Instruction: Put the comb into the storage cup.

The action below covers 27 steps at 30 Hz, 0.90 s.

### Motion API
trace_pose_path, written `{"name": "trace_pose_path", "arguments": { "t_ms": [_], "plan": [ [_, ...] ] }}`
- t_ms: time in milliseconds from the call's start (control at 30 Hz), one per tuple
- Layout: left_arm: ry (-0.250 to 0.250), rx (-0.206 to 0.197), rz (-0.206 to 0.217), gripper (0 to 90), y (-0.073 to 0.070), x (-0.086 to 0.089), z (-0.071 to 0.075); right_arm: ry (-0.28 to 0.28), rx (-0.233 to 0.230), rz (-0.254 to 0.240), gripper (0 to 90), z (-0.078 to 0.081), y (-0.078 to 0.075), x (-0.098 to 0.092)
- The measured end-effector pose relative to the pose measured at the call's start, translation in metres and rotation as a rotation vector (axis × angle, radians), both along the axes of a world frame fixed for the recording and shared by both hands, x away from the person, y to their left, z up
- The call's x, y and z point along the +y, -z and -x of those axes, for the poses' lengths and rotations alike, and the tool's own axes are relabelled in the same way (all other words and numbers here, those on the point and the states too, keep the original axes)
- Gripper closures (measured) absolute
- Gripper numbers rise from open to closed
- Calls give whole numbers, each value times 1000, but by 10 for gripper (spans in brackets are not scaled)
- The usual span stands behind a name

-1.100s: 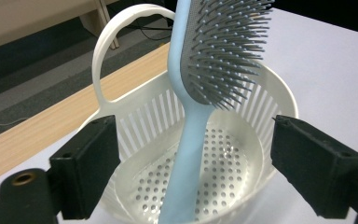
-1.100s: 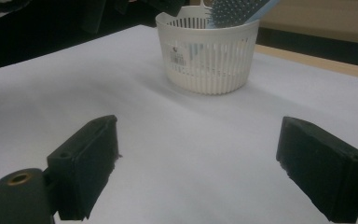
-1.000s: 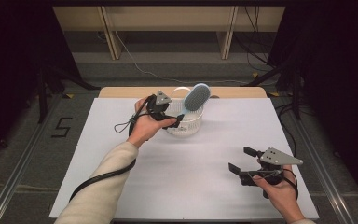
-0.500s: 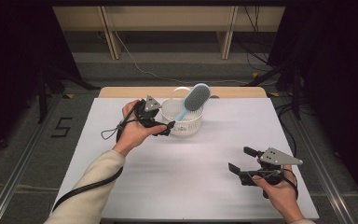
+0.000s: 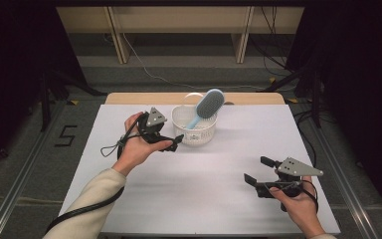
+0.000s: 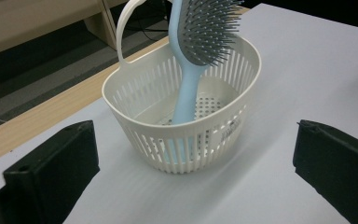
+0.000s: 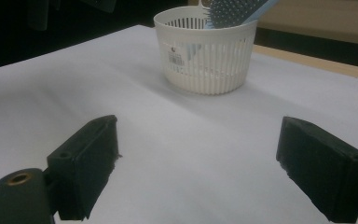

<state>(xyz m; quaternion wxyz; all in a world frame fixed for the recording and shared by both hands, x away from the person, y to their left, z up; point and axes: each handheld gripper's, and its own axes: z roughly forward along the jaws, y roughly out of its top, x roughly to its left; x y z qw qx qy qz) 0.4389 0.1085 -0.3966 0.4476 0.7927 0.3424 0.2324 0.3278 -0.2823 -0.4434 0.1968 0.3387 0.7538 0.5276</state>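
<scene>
The hairbrush (image 5: 206,107) stands handle-down in the white basket (image 5: 194,130) at the far middle of the table (image 5: 219,199), its bristled head leaning out over the rim. The left gripper (image 5: 171,144) sits just beside the basket, its jaws having just been opening and now wide with nothing between them. The right gripper (image 5: 256,172) rests near the table's front right, well apart from the basket, jaws also wide and empty.

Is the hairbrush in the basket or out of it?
In. The hairbrush stands handle-down inside the white basket, its bristled head leaning over the rim.
</scene>
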Motion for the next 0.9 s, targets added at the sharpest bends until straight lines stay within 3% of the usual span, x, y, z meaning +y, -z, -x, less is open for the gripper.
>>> {"name": "trace_pose_path", "arguments": {
  "t_ms": [233,900],
  "plan": [
    [2,-18,2,0,0,5,11,1,-1,0,134,0,-1,0],
    [-14,-14,4,0,8,25,34,1,-7,-4,134,1,-1,-1]
  ]
}}
